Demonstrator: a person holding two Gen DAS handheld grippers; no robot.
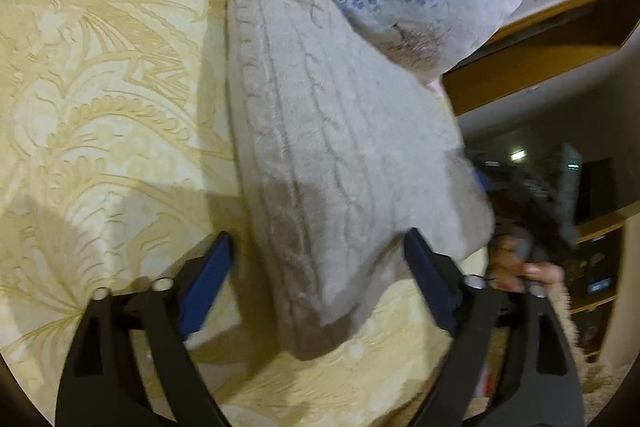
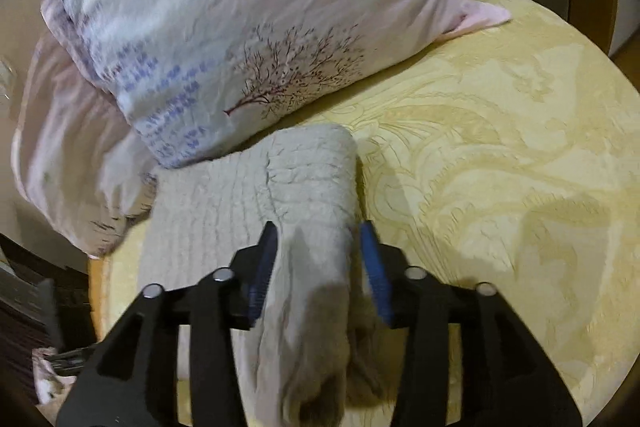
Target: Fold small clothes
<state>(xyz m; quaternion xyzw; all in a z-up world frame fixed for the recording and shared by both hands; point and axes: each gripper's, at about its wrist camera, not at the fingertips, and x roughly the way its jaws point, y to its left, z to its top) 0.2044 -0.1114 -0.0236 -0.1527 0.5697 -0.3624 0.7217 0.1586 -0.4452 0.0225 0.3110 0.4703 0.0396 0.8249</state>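
A cream cable-knit sweater (image 1: 320,147) lies folded on the yellow patterned bedspread (image 1: 100,107), its far end against the floral pillows. My left gripper (image 1: 318,259) is open, its blue pads on either side of the sweater's near edge without clamping it. In the right wrist view the same sweater (image 2: 256,195) lies ahead, and a bunched fold of it runs up between the pads of my right gripper (image 2: 318,255). The right jaws stand partly closed around that fold and hold it.
Floral pillows (image 2: 224,27) lie at the head of the bed, touching the sweater. A wooden bed frame (image 1: 520,75) and a dark room with shelves show at the right of the left wrist view. A hand (image 1: 520,267) holding the other gripper shows there.
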